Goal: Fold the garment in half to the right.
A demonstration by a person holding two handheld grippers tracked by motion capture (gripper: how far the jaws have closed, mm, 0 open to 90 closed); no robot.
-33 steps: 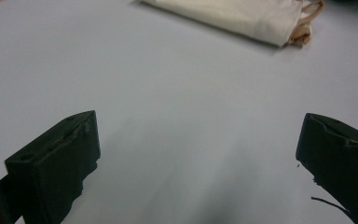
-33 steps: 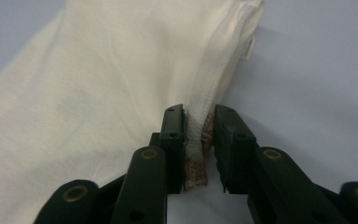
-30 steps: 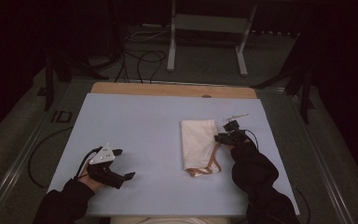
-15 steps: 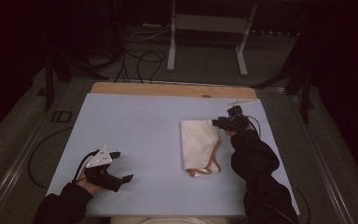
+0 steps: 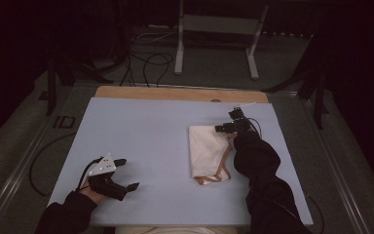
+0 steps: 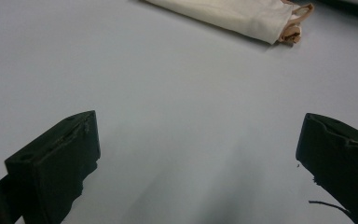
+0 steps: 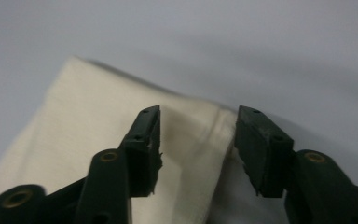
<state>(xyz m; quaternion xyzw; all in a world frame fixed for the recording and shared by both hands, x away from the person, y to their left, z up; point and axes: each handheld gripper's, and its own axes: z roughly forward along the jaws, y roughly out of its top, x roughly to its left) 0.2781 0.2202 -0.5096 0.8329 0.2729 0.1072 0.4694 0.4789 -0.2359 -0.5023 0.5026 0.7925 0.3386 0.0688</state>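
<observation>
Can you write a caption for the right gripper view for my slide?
The right gripper, jaws apart, hovers over the far corner of a folded cream cloth on a pale blue table.

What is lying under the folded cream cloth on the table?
The folded cream cloth lies flat on the pale blue table; a tan strap sticks out at its near end. Anything inside the folds is covered.

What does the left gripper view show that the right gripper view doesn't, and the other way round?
Left gripper view: the left gripper, wide open over bare table, and the cream cloth's tan strap end lying far off.
Right gripper view: the right gripper, whose jaws have just been opening, straddling a raised fold at the cloth's edge without pressing it.
Both: the folded cream cloth on the pale blue table.
</observation>
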